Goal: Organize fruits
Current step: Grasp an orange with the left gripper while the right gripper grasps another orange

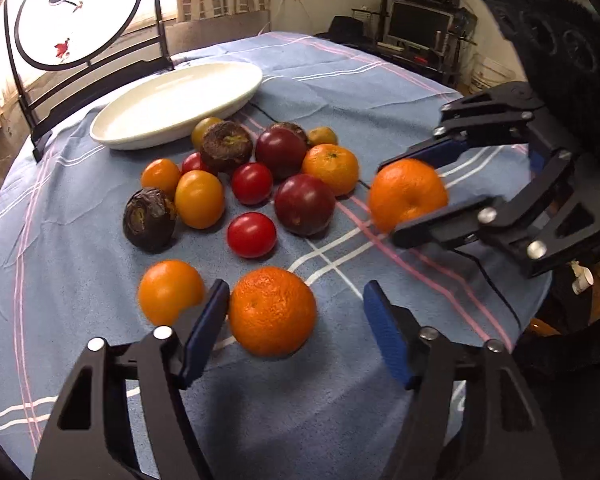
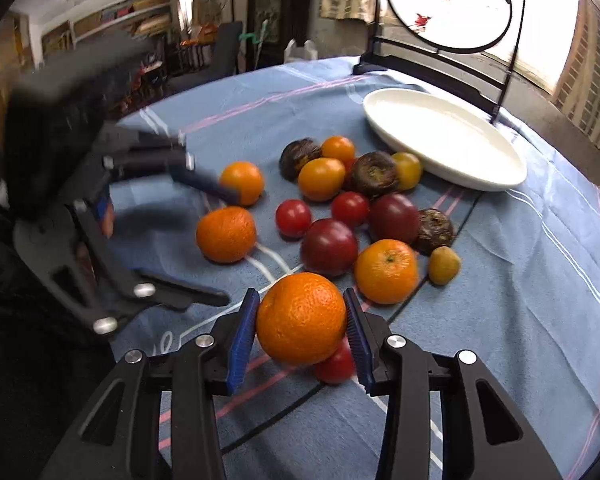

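Observation:
Several fruits lie on a blue checked tablecloth (image 1: 340, 92): oranges, red and orange tomatoes, dark plums, wrinkled brown fruits. A white oval plate (image 1: 176, 104) stands empty behind them; it also shows in the right wrist view (image 2: 448, 140). My left gripper (image 1: 296, 308) is open around an orange (image 1: 272, 310) on the cloth, the left pad touching it. My right gripper (image 2: 300, 316) is shut on another orange (image 2: 300, 318); in the left wrist view that orange (image 1: 406, 194) sits between the right fingers. A red tomato (image 2: 336, 364) lies under it.
A black stand with a round painted screen (image 1: 76, 12) rises behind the plate. The table edge curves close on the right, with a TV shelf (image 1: 420, 28) beyond it. A small yellow-brown fruit (image 2: 444, 266) lies at the pile's right edge.

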